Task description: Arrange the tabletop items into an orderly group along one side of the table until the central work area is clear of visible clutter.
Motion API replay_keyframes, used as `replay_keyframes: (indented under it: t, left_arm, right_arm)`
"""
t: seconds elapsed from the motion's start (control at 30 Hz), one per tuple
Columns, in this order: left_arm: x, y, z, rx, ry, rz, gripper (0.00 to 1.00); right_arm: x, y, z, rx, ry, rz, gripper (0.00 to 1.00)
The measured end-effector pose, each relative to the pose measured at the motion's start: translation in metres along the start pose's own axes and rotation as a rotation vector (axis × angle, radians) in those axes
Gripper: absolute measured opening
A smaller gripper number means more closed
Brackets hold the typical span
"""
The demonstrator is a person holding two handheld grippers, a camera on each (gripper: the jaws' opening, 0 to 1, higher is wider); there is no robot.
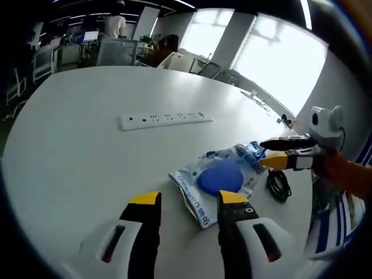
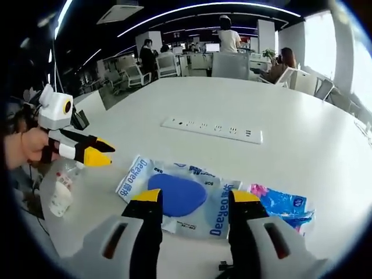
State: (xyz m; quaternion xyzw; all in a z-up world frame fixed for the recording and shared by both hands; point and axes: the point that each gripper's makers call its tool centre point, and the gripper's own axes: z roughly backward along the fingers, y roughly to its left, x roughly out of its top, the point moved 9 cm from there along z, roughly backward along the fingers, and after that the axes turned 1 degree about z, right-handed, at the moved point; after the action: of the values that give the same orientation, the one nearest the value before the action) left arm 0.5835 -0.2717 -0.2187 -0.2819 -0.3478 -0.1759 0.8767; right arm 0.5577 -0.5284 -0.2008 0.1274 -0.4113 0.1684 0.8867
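White and round, the table (image 2: 302,133) carries a clear plastic packet printed in blue letters with a flat blue disc inside (image 2: 180,197), lying just ahead of the right hand-held gripper (image 2: 195,200), whose yellow-tipped jaws stand apart, released, on either side of it. To its left in the right gripper view lies a small white bottle (image 2: 58,195) near the table edge, beneath the left hand-held gripper (image 2: 104,152). Right of the packet, touching it, sits a crumpled blue and pink wrapper (image 2: 282,204). Farther off lies a long white power strip (image 2: 212,129). In the left gripper view the left hand-held gripper (image 1: 189,200) is likewise released, with a coiled black cable (image 1: 279,185) right of the packet.
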Motion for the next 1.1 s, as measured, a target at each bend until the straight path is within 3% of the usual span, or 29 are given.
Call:
replay_keyframes:
  t: [0.63, 1.1]
  left_arm:
    - [0.007, -0.008, 0.050, 0.012, -0.041, -0.033, 0.52]
    - [0.003, -0.016, 0.106, 0.024, -0.086, -0.051, 0.56]
  right_arm:
    - [0.014, 0.017, 0.029, 0.045, -0.047, 0.007, 0.50]
    - [0.019, 0.042, 0.057, 0.127, -0.085, -0.004, 0.52]
